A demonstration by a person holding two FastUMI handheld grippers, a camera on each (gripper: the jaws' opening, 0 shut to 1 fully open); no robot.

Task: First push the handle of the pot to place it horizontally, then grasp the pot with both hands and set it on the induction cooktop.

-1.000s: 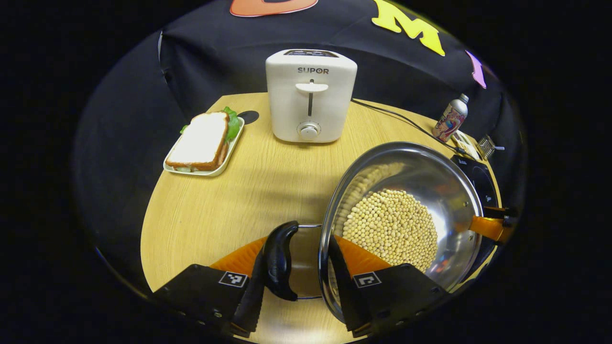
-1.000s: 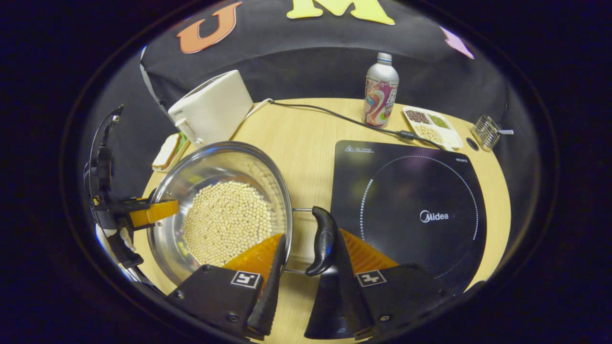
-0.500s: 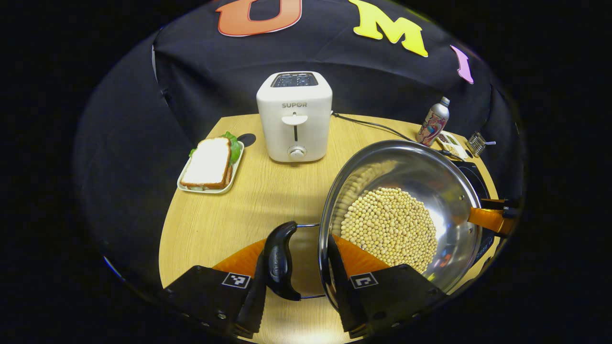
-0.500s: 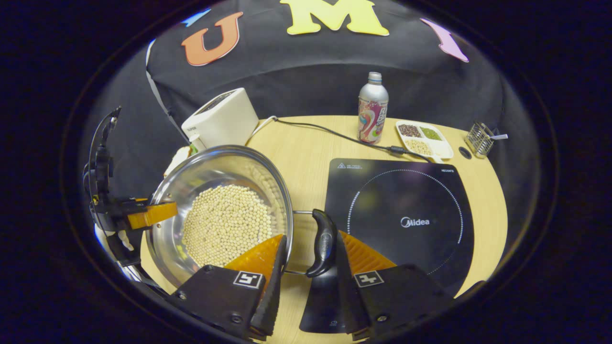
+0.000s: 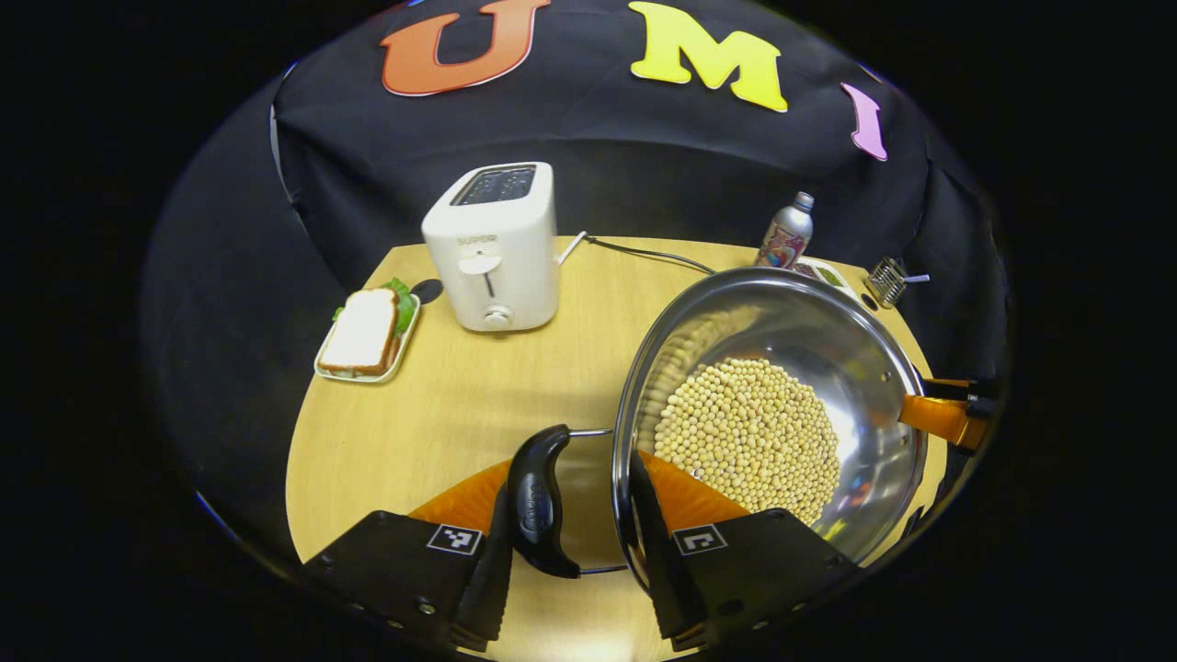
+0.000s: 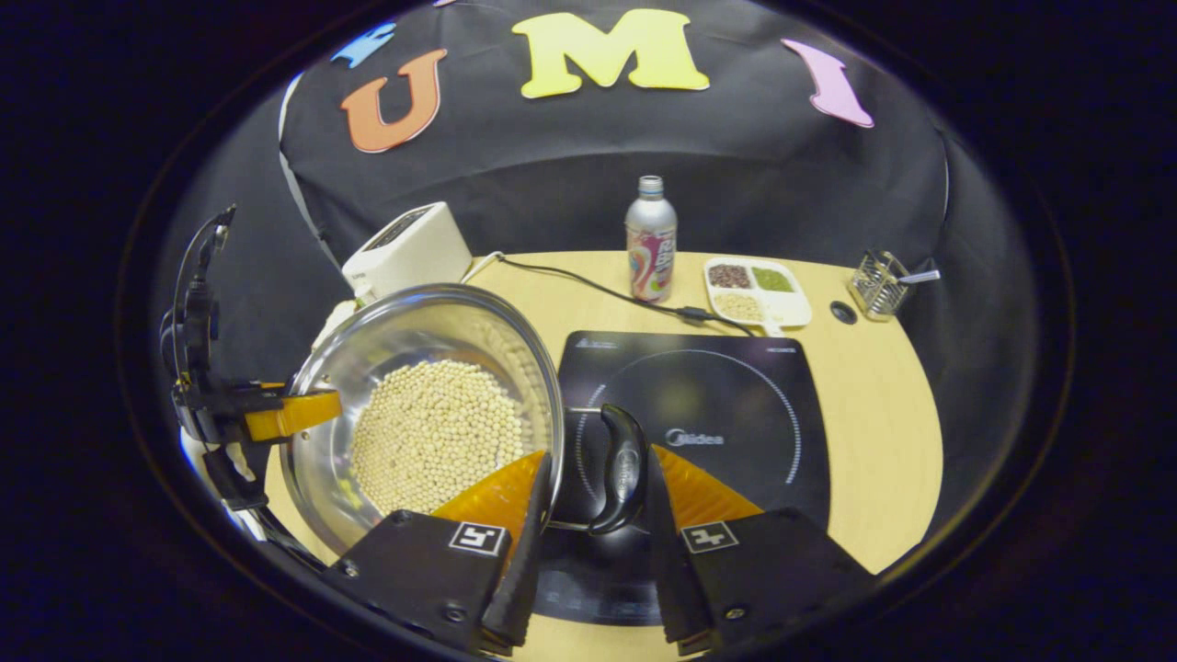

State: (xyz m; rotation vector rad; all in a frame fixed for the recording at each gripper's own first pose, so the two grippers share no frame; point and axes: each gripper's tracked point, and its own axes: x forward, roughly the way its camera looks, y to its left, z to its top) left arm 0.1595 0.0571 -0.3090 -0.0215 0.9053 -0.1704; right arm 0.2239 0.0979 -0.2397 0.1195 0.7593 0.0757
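Steel gleams nearest the lenses: the round stainless-steel pot (image 5: 782, 405), its bottom covered with pale round beans (image 5: 749, 437), is held up off the light wooden tabletop (image 5: 441, 405) by both claws. In the left gripper view, the left gripper (image 5: 575, 515) is seen closed down on one side of the pot, one finger inside the rim and the other outside the black curved side handle (image 5: 538, 501). In the right gripper view, the right gripper (image 6: 588, 501) is clamped the same way across the opposite rim and its black handle (image 6: 623, 469). The handles lie level, so the pushing step is judged done; the carry is what is in hand. Beneath the right-hand handle, the flat black glass induction cooktop (image 6: 736, 405) is already partly overlapped by the pot. Next, a sideways shift to centre the pot over the ring marking is called for, then a level lowering with both claws kept in step so the beans are not spilled. Farther back, a white toaster (image 5: 492, 248), a sandwich on a small tray (image 5: 363, 331), a printed metal bottle (image 6: 650, 239) and a divided white dish of grains (image 6: 756, 290) are seen.
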